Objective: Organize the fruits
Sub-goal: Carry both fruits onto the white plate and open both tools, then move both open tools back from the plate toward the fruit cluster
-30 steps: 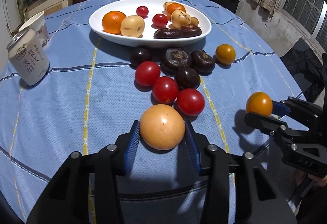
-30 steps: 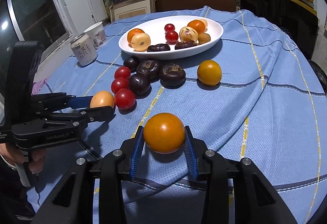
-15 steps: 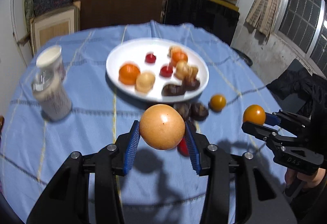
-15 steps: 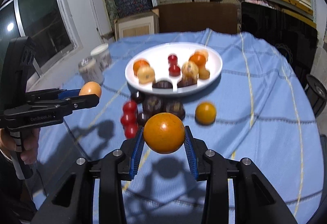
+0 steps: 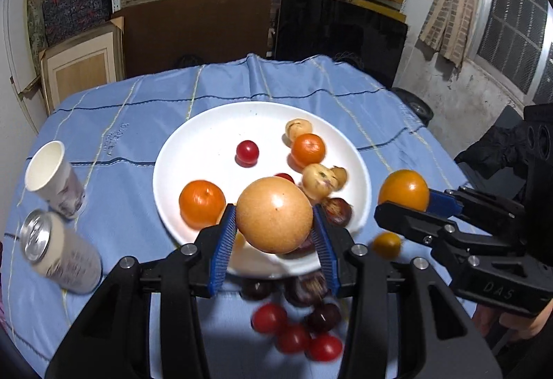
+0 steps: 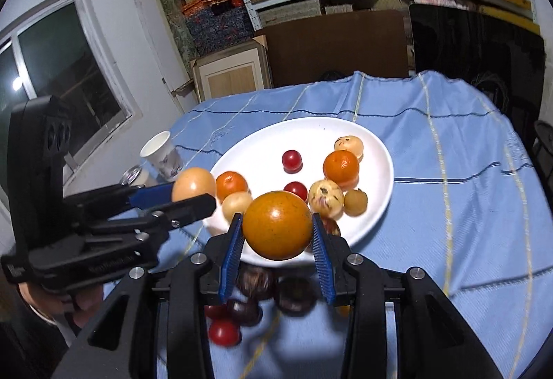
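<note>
Since a second ago both grippers have lifted their fruit clear of the blue tablecloth and moved up over the near rim of the white plate. The left gripper points down at the plate, its blue pads clamped on the pale orange fruit. The right gripper is angled likewise, closed on the deep orange fruit. Both fruits hang in the air above the plate's near edge. The left view alone shows the whole can standing just beside the paper cup. The right view alone shows the hand that carries the left gripper. Red tomatoes and dark fruits lie blurred on the cloth below the jaws
</note>
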